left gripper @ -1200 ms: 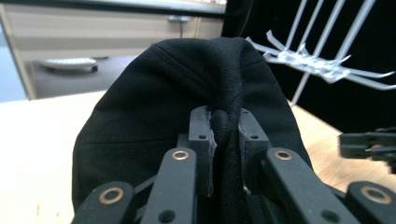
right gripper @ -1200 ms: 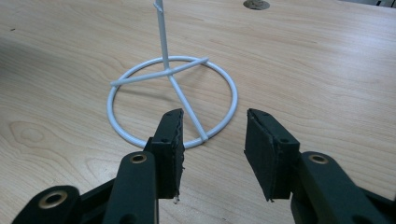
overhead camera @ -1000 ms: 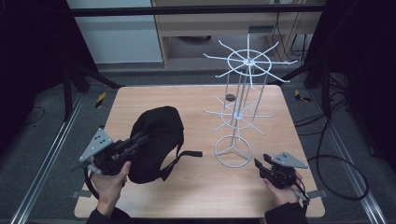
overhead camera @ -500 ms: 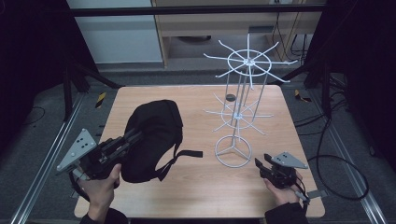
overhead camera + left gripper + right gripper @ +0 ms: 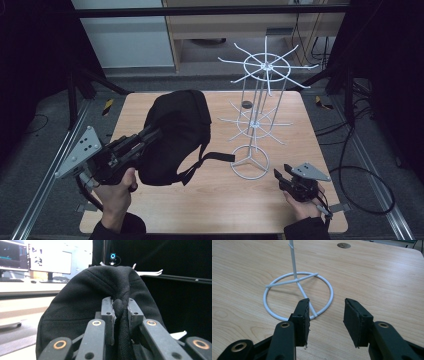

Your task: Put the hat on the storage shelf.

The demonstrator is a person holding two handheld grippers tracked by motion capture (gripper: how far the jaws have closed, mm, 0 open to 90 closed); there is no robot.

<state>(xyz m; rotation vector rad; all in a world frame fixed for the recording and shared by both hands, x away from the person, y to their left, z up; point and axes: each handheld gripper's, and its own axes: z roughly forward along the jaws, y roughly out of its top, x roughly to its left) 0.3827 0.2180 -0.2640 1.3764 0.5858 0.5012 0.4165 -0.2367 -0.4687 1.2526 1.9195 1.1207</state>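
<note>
Black backpack [image 5: 175,135] is pinched by its top fold in left gripper [image 5: 150,135] left of frame centre, not yet hung on white wire rack [image 5: 257,120]; right gripper [image 5: 281,176] is held agape, empty, lower right.

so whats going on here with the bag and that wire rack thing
A person works two hand-held claws at a wooden table. The left claw is shut on a fold of the black bag, holding it up beside the white wire rack. The right claw is open with nothing in it, near the rack's ring base.
</note>
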